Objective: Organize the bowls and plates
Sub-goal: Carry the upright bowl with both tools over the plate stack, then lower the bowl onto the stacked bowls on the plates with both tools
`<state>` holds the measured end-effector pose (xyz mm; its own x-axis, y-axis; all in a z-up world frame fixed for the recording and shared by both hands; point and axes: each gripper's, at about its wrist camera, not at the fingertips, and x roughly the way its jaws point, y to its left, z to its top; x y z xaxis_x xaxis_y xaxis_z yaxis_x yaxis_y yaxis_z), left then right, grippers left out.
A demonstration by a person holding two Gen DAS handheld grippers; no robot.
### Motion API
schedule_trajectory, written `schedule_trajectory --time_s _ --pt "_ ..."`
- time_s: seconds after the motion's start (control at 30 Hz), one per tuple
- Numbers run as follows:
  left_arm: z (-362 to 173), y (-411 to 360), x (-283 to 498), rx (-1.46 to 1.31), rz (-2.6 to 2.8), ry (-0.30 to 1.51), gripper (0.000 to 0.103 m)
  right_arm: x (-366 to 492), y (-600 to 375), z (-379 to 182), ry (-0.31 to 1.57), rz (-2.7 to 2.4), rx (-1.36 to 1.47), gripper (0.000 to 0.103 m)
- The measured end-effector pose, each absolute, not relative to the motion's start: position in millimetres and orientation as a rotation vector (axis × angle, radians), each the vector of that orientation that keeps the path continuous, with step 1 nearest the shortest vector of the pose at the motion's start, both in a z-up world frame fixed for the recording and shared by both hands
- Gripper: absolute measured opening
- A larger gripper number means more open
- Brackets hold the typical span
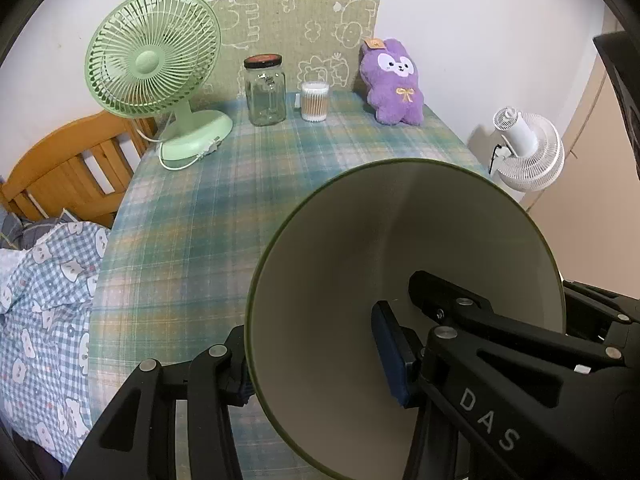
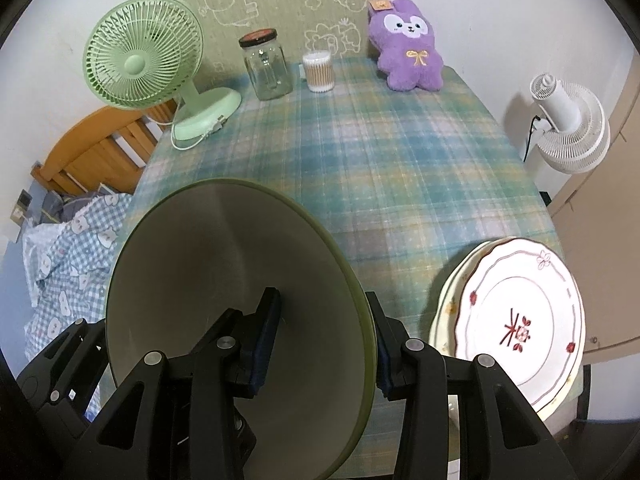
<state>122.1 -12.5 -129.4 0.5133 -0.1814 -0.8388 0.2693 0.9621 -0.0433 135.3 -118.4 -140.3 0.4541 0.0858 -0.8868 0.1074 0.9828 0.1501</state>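
A green-rimmed bowl with a pale inside (image 1: pixel 340 264) is held off the table, tilted on its side. My left gripper (image 1: pixel 316 364) is shut on its left rim, one pad inside and one outside. In the right wrist view the same bowl (image 2: pixel 208 256) fills the lower left, and my right gripper (image 2: pixel 324 344) is shut on its right rim. The other gripper's arm shows inside the bowl in the left wrist view. A stack of white flowered plates (image 2: pixel 516 320) lies at the table's near right corner.
On the plaid tablecloth (image 2: pixel 380 160) at the back stand a green desk fan (image 2: pixel 148 60), a glass jar (image 2: pixel 266 64), a cotton-swab tub (image 2: pixel 318 72) and a purple plush (image 2: pixel 408 52). A white fan (image 2: pixel 568 128) is off the right edge, a bed at left.
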Motion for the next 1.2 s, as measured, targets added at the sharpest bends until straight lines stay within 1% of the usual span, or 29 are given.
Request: schedule_trajectory --time_s 0.7,1.2 --pt "-114.4 -105.6 107.6 0.058 -0.240 0.972 0.050 122.0 -214.2 -120.7 1.089 0.017 0.152 0.045" --pt "-131.4 -170.2 102.2 0.067 -0.263 1.008 0.050 109.4 -277.4 -139.8 1.118 -0.012 0.168 0.045"
